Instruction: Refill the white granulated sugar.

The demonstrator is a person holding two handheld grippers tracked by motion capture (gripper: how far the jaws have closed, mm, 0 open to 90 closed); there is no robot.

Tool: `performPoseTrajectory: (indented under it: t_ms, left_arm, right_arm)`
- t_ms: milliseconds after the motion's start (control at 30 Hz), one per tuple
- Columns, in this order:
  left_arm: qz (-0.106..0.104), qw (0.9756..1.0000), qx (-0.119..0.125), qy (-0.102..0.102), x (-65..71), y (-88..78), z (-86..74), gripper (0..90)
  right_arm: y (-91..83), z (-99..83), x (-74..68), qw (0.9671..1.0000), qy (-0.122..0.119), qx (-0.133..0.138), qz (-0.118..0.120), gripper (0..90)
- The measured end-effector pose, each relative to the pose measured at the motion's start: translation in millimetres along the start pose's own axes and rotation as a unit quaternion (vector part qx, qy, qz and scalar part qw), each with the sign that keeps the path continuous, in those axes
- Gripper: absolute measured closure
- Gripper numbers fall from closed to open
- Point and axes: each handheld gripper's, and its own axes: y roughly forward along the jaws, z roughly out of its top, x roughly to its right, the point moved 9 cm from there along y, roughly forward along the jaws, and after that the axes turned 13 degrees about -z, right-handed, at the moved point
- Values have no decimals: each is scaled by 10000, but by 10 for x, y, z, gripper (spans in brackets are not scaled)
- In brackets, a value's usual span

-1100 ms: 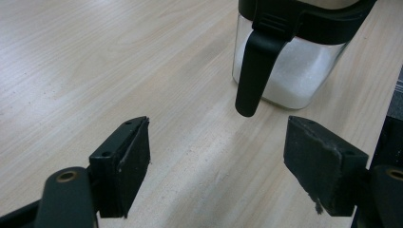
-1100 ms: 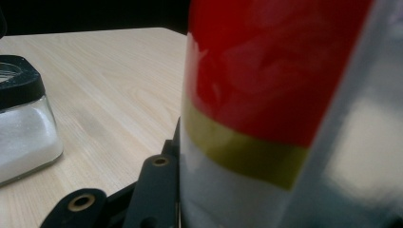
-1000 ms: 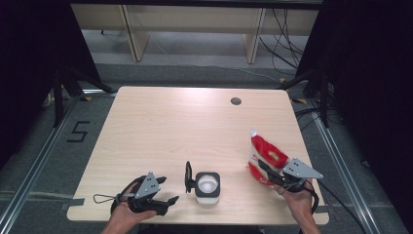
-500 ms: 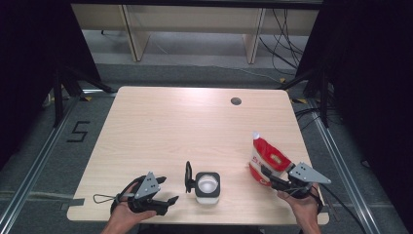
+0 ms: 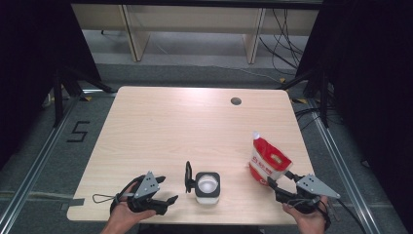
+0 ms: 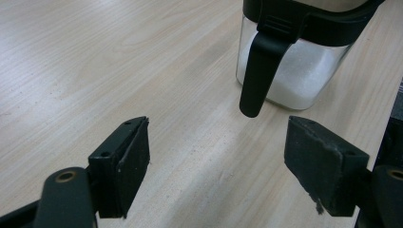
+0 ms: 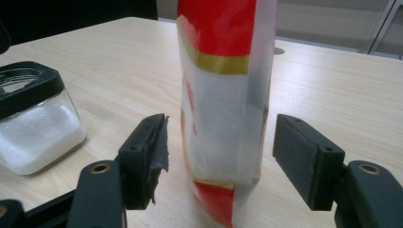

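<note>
**Pouch let go, jar waiting**

The table [image 5: 195, 126] bore a red pouch [image 5: 267, 161] upright near its right edge. The right gripper [image 5: 278, 181] had just opened, pouch between but untouched. The left gripper [image 5: 168, 201] gaped empty beside the jar [image 5: 207, 186].

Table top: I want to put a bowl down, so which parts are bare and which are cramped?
The table is bare across its far half up to the round hole, and its left middle. The near edge is crowded: left gripper, jar, red pouch, right gripper.
</note>
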Motion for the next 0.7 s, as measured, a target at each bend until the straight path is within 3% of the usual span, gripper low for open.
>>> performPoseTrajectory:
  t_ms: [33,67,100,133,167,200,233,267,300,367,400,433,533,567,600,667,700]
  left_arm:
    - [-13,10000,30,-33,7,5,4,229]
    - [-25,10000,37,-25,9,9,6,230]
    - [-40,10000,2,-51,18,10,-2,229]
    - [-34,10000,-32,-42,19,6,-4,229]
    - [-36,9999,-99,92,5,-6,-5,229]
    - [-29,10000,-67,-8,14,-2,-8,229]
    - [-24,9999,60,-80,21,12,7,229]
    - [-43,9999,84,-105,23,16,8,229]
    - [-11,10000,55,23,4,6,13,229]
    - [2,9999,-44,96,-11,-8,2,229]
    - [-23,10000,27,44,1,1,13,230]
    - [11,9999,-82,89,-12,-14,1,230]
    - [-36,10000,9,25,-2,-5,16,231]
    - [-38,9999,44,-137,6,-5,10,231]
    - [-38,10000,15,-75,-6,-16,10,231]
    - [-70,9997,85,-210,1,-17,19,231]
    - [-59,9999,44,-117,-14,-29,25,232]
  right_arm:
    - [-33,-12,13,9999,22,-77,-105,367]
    - [-40,-2,21,9998,-170,9,-83,364]
    - [-83,-25,-15,9998,87,-160,-118,359]
    - [-76,-20,10,9998,-117,-45,-146,356]
    - [-109,-38,-26,9997,117,-181,-147,356]
    - [-106,-38,1,9997,-109,-132,-145,352]
    - [-128,-52,-20,9996,71,-201,-192,348]
    - [-129,-41,-13,9998,11,-128,-149,347]
    - [-153,-53,-29,9996,122,-208,-177,345]
    - [-154,-54,-9,9997,-26,-145,-215,335]
    - [-159,-53,-6,9996,-67,-130,-238,330]
    - [-175,-78,-38,9994,44,-251,-228,326]
    - [-176,-84,-49,9994,-113,-232,-235,317]
    - [-176,-80,-60,9994,-132,-220,-216,315]
    - [-184,-84,-67,9994,-115,-228,-237,313]
    - [-202,-91,-74,9993,-84,-244,-259,310]
    - [-204,-97,-78,9994,-88,-242,-242,309]
